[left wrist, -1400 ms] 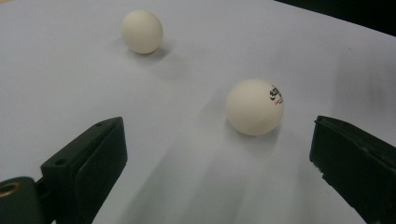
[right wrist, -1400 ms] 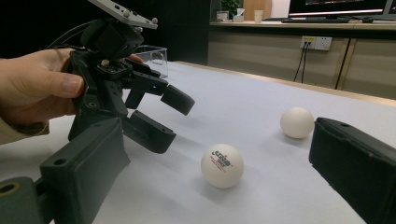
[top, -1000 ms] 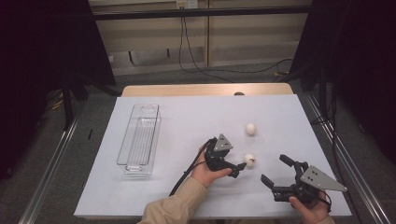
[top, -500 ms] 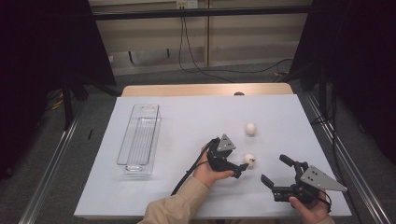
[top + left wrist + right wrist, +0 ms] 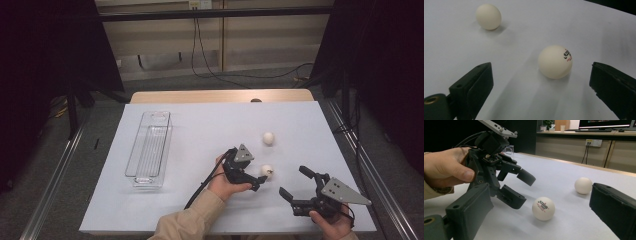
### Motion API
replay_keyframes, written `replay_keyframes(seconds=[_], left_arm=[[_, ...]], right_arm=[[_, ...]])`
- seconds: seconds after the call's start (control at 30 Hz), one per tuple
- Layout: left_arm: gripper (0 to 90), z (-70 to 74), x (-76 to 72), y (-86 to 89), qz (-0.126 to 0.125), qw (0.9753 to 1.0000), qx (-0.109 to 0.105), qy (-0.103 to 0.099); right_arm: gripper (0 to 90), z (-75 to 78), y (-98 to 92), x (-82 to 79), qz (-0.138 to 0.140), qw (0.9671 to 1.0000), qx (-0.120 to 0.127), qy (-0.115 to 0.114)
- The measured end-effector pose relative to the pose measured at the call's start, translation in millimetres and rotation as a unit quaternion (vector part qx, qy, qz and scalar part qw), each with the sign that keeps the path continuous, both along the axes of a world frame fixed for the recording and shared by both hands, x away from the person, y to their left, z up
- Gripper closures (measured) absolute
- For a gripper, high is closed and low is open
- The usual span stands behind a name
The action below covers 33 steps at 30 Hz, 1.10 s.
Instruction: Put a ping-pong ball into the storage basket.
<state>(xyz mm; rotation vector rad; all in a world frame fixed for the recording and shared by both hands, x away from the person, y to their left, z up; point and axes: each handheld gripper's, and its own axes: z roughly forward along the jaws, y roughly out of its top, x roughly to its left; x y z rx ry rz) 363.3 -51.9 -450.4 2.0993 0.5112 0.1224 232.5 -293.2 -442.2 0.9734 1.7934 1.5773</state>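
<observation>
Two white balls lie on the white table (image 5: pixel 200 130). The near ball (image 5: pixel 266 170) (image 5: pixel 555 62) (image 5: pixel 543 208), with red and black print, rests on the table. It sits just ahead of my left gripper (image 5: pixel 257 176) (image 5: pixel 540 86) (image 5: pixel 525 191) and between its open jaws, which do not touch it. The plain far ball (image 5: pixel 268 138) (image 5: pixel 488 16) (image 5: pixel 583 185) lies farther back. My right gripper (image 5: pixel 295 182) (image 5: pixel 541 188) stands open near the front right edge, pointed at the near ball and holding nothing.
A clear plastic bin (image 5: pixel 150 150), long and narrow, stands on the left part of the table. A black cable (image 5: pixel 200 187) trails from the left gripper toward the front edge. Dark frame posts flank the table.
</observation>
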Motion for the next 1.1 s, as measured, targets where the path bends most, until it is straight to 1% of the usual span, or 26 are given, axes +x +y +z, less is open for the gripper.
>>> replay_keyframes(seconds=[0.13, 0.3, 0.33, 0.5, 0.63, 0.7, 0.77, 0.83, 0.93, 1.07, 1.1], left_arm=[[6.8, -0.1, -0.1, -1.5, -0.002, 1.0000, -0.003, -0.001], [7.3, 0.6, 0.5, -3.8, -0.006, 1.0000, 0.004, 0.001], [7.3, 0.9, 0.2, -5.1, -0.004, 1.0000, 0.002, 0.002], [7.7, 1.7, 0.8, -9.6, -0.009, 1.0000, 0.001, 0.002], [9.9, 3.3, 0.9, -11.8, -0.013, 0.9999, 0.004, 0.003], [10.7, 3.5, 1.5, -12.8, -0.012, 0.9999, 0.001, 0.002], [11.8, 3.1, 1.8, -13.5, -0.013, 0.9999, 0.001, 0.006], [12.7, 2.3, 2.2, -14.7, -0.013, 0.9999, 0.001, 0.004], [14.3, 1.6, 2.2, -15.9, -0.018, 0.9998, 0.004, 0.011], [16.3, 1.3, 2.8, -17.8, -0.024, 0.9996, 0.006, 0.013], [17.0, 0.9, 2.4, -18.8, -0.024, 0.9996, 0.003, 0.015]], right_arm=[[3.1, 0.0, -0.3, 0.1, 0.000, 1.0000, 0.000, 0.000], [3.2, 0.0, -0.3, 0.0, 0.000, 1.0000, 0.000, 0.000], [3.2, 0.0, -0.3, 0.0, 0.000, 1.0000, 0.000, 0.000], [3.2, 0.1, -0.4, -0.3, 0.001, 1.0000, 0.001, 0.001], [3.2, 0.1, -0.8, -0.3, 0.000, 1.0000, 0.001, 0.002], [3.2, 0.0, -0.9, -0.3, 0.000, 1.0000, 0.001, 0.002], [3.2, -0.1, -0.8, -0.2, 0.000, 1.0000, 0.002, 0.002], [3.2, -0.1, -1.0, -0.2, -0.001, 1.0000, 0.002, 0.002], [3.2, -0.1, -1.4, -0.2, -0.001, 1.0000, 0.001, 0.001], [3.2, -0.1, -1.4, -0.2, 0.000, 1.0000, 0.000, 0.001], [3.2, 0.0, -1.1, -0.3, -0.001, 1.0000, 0.002, 0.001]])
